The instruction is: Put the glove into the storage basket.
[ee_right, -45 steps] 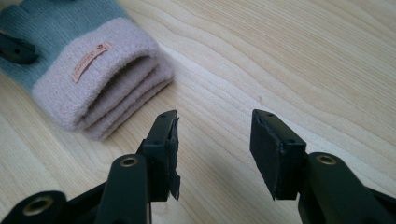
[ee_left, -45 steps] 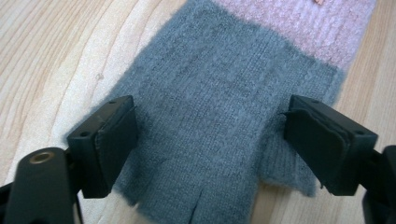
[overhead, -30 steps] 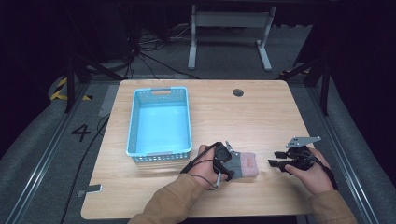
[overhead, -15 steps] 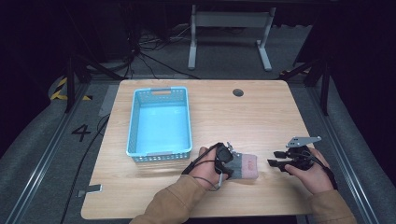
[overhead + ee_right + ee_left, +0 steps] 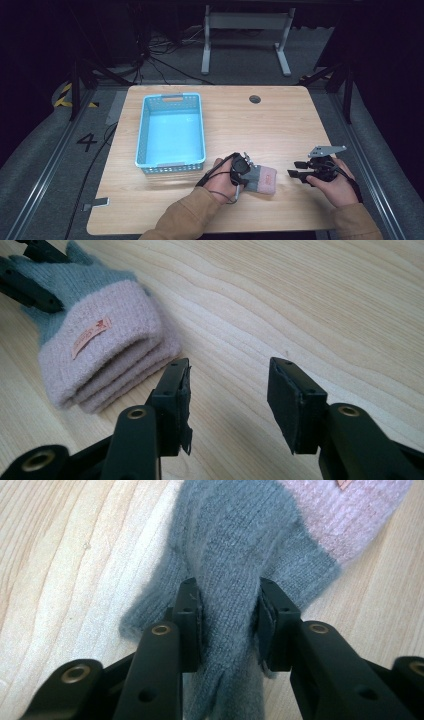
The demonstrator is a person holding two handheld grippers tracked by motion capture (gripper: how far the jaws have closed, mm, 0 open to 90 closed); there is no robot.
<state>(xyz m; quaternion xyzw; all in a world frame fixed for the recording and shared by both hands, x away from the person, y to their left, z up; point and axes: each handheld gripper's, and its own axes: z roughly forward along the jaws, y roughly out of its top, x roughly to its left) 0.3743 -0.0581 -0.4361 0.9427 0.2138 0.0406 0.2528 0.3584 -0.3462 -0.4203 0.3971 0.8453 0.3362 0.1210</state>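
Grey-and-pink knit gloves (image 5: 240, 555) remain pinched at the grey end by the left gripper (image 5: 227, 625) on the table (image 5: 280, 120) near the blue basket (image 5: 172, 127), unmoved since a second ago; right gripper (image 5: 227, 400) spread, idle, so lift pending.

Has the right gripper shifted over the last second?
No. The right gripper sits at the same spot, right of the glove and as far from the blue basket.

Lab-like recording bay — lone wooden table (image 5: 280, 120), dark surround, floor cables (image 5: 165, 62), numbered floor marking (image 5: 86, 142)
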